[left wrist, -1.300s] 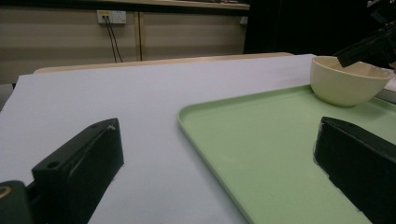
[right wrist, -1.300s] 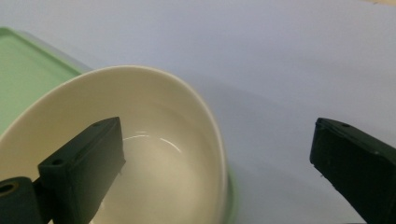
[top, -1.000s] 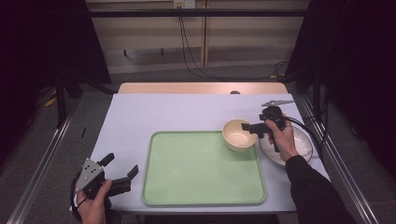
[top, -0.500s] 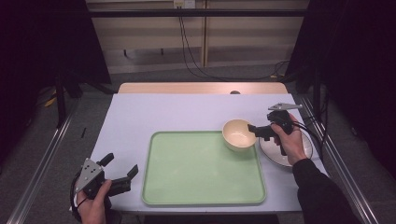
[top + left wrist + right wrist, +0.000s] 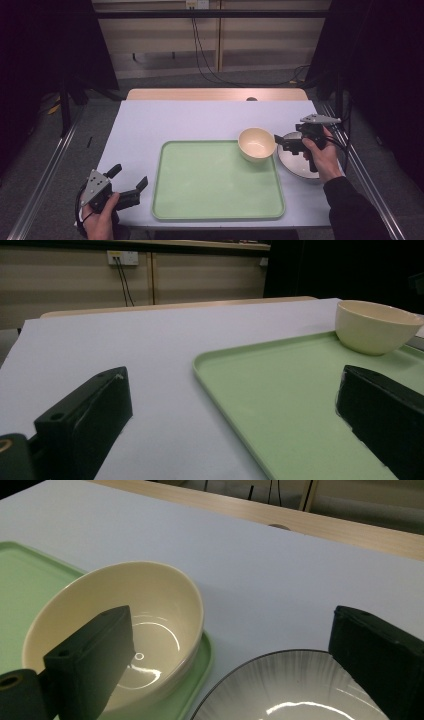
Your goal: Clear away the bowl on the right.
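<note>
since a second ago the right gripper (image 5: 281, 142) has let go of the bowl (image 5: 256, 144) and backed off toward the plate (image 5: 295, 162), jaws now apart with nothing between them. nearest me, the left gripper (image 5: 131, 184) rests at the table's (image 5: 200, 120) front corner, jaws apart too, probably just waiting. one bowl sits in the far right corner of the one green tray (image 5: 215, 182), likely its intended spot. one plate lies just beside the tray, on the table.
</note>
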The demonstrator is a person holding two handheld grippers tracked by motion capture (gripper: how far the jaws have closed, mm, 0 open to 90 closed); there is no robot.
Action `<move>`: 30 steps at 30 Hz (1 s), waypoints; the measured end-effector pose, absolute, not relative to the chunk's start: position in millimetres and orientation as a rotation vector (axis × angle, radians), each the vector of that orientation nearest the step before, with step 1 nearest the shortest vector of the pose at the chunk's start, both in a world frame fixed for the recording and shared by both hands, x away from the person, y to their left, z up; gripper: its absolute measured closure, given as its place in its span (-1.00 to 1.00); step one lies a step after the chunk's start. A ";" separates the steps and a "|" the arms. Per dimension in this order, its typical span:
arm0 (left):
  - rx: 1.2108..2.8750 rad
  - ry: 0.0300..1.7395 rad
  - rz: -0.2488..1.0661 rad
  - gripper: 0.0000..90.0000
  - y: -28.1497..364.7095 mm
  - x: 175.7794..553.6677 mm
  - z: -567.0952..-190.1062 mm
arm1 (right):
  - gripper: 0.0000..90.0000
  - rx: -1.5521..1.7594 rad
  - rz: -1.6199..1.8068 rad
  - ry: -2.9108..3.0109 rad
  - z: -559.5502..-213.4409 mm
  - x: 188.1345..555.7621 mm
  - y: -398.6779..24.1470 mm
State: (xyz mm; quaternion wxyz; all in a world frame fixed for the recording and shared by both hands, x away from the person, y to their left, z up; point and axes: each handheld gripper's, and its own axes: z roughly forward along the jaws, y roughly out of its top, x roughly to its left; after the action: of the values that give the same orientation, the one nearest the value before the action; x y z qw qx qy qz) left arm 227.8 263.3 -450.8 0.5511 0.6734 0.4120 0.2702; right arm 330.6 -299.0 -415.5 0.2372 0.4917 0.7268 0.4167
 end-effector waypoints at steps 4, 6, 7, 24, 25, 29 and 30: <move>1.593 0.972 0.638 -0.97 263.0 227.5 -450.7 | -0.92 1.331 1.158 1.983 -412.7 322.1 -301.8; 1.592 0.976 0.641 -0.97 263.3 227.6 -450.8 | -0.92 1.321 1.153 1.982 -411.9 317.4 -302.9; 1.588 0.974 0.633 -0.97 263.3 228.0 -451.1 | -0.92 1.317 1.159 1.982 -411.7 314.7 -303.9; 1.576 0.991 0.645 -0.96 264.1 227.8 -451.1 | -0.93 1.283 1.185 1.956 -409.5 278.3 -315.5; 1.574 0.991 0.641 -0.96 264.0 227.7 -451.1 | -0.93 1.279 1.181 1.953 -409.6 275.8 -316.0; 1.576 0.997 0.649 -0.96 263.8 227.7 -451.0 | -0.93 1.282 1.190 1.946 -409.4 266.7 -317.7; 1.575 0.993 0.645 -0.96 264.1 227.8 -451.1 | -0.93 1.283 1.196 1.942 -408.8 264.0 -318.8</move>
State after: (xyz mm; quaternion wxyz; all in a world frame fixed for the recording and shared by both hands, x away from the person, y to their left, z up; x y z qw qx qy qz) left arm 227.8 264.1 -451.1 0.5526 0.6662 0.4199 0.2728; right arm 264.0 -318.8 -408.8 0.2594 0.4737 0.7166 0.4413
